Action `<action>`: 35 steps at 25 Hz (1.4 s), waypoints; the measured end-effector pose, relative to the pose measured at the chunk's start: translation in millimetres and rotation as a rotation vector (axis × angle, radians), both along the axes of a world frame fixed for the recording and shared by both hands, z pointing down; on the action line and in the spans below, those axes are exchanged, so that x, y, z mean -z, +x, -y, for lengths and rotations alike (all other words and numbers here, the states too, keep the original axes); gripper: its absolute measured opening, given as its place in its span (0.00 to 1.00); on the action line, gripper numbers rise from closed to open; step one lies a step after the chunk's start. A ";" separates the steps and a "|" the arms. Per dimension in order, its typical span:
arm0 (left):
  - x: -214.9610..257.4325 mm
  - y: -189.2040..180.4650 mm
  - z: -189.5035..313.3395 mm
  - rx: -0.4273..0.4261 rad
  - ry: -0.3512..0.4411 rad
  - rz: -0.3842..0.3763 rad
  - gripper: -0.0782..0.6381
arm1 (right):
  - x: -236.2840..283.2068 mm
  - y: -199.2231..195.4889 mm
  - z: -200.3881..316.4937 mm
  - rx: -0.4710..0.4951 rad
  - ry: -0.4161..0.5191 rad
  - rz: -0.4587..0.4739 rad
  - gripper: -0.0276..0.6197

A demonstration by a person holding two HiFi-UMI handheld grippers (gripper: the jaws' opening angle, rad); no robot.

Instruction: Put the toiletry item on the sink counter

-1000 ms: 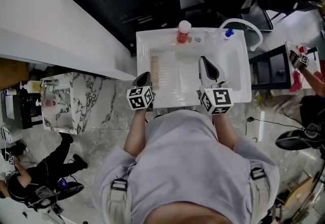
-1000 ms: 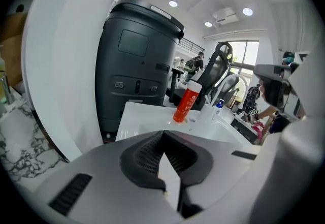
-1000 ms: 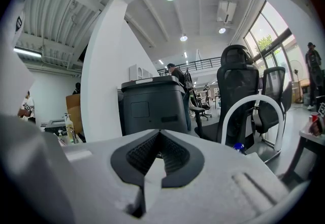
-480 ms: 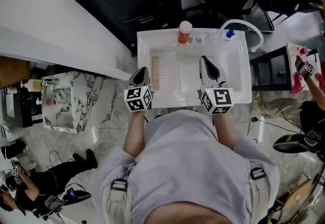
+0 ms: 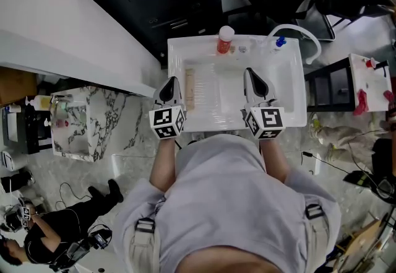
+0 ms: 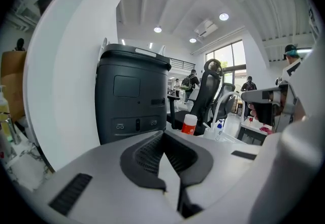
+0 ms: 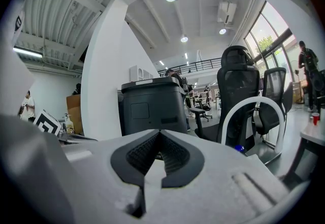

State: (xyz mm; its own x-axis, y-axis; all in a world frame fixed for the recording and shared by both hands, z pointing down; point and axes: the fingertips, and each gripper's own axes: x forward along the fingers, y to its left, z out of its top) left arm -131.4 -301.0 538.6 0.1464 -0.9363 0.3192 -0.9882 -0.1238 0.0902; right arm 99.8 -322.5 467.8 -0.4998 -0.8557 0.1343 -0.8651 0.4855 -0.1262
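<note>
A white sink counter holds an orange bottle with a white cap at its back edge, seen small in the left gripper view too. A long pale tan item lies along the basin's left side. My left gripper hovers at the counter's left front corner, jaws shut and empty. Over the basin's right half, my right gripper is also shut with nothing in it.
A white arched faucet and a small blue-capped bottle stand at the counter's back right. A black bin sits behind the counter. A marble cabinet is to the left, a black stand to the right.
My left gripper has drifted slightly left, off the basin's edge. The right gripper has held still. A person on the floor at lower left has moved.
</note>
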 end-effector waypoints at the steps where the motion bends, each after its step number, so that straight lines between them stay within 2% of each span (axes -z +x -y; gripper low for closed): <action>1: 3.7 0.4 0.1 0.001 0.009 -0.002 0.12 | 0.2 0.2 -0.2 0.000 0.000 0.000 0.05; 35: 106.3 1.5 -12.2 0.020 0.330 -0.006 0.12 | 1.7 2.6 -0.7 -0.006 0.013 -0.001 0.05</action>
